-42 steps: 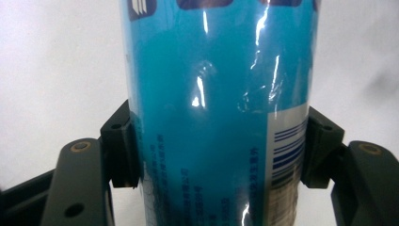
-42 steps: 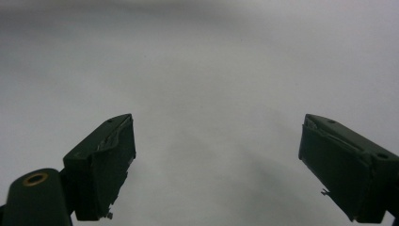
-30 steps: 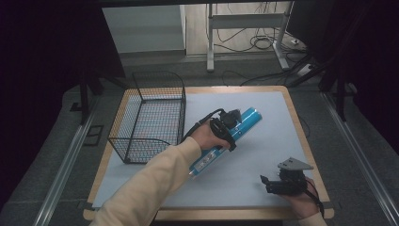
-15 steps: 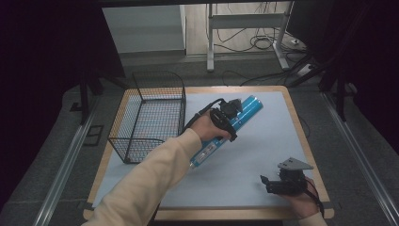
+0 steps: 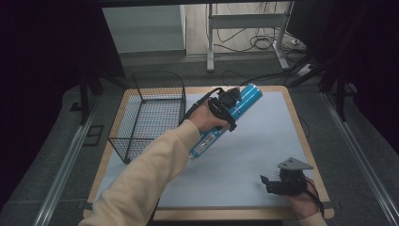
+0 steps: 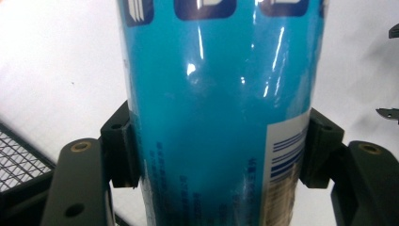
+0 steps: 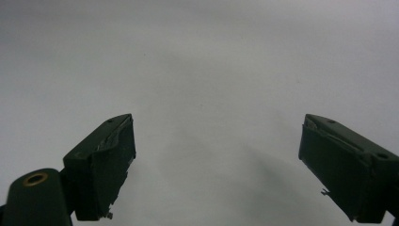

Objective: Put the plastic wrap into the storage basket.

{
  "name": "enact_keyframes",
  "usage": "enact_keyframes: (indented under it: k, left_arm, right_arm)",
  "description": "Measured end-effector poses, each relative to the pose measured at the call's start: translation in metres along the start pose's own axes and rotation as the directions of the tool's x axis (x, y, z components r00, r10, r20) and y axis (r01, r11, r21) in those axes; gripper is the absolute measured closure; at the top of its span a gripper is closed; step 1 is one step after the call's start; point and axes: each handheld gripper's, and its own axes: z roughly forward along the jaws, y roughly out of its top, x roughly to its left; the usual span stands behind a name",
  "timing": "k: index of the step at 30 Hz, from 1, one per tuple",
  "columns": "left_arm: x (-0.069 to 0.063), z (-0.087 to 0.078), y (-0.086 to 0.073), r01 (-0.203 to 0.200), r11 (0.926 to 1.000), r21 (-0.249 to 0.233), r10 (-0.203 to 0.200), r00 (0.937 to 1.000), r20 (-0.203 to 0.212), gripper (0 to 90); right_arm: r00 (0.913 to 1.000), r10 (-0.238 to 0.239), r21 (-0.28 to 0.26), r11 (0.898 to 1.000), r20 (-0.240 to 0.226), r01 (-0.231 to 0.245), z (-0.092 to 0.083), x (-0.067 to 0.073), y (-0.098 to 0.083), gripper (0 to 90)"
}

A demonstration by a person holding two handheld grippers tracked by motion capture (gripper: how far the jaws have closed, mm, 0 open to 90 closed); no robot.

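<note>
Below me, a pale matte sheet (image 5: 244, 155) covers the wood-rimmed table; my left gripper (image 5: 225, 110) clamps a glossy blue cylindrical can (image 5: 244, 101), my right gripper (image 5: 282, 183) gapes empty beside a black wire basket (image 5: 150, 113).

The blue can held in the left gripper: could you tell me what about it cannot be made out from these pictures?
- Blue can, high view: its label is too small to read, and the left gripper and hand cover its middle.
- Left gripper view: the top edge cuts off the dark blue logo blocks and the bottom edge cuts off the barcode; the fine print is blurred.
- Both ends of the can lie beyond that view's edges.
</note>
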Motion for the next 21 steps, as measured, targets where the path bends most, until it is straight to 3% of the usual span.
enact_keyframes:
  k: [3, 7, 13, 21]
  left_arm:
    - [0.003, -0.001, 0.000, 0.005, 1.0000, 0.001, -0.005, 0.9999, 0.011, 31.4]
    - [0.007, -0.009, 0.003, 0.000, 1.0000, -0.009, -0.001, 0.9997, -0.023, 31.4]
    - [0.013, -0.013, 0.004, 0.019, 0.9996, -0.019, -0.020, 0.9995, -0.025, 31.4]
    - [0.019, -0.017, 0.008, 0.011, 0.9999, 0.000, -0.011, 0.9985, -0.054, 31.4]
  right_arm:
    - [1.0000, 0.002, 0.000, 1.000, 0.001, -0.002, 0.000, 0.000, 0.000, 11.6]
    - [1.0000, 0.002, 0.002, 1.000, 0.002, -0.002, 0.000, -0.001, 0.000, 11.6]
    - [1.0000, 0.004, 0.002, 1.000, -0.001, -0.004, 0.000, -0.001, 0.000, 11.6]
    - [0.9999, 0.010, -0.001, 1.000, 0.002, -0.010, -0.001, -0.003, 0.000, 11.6]
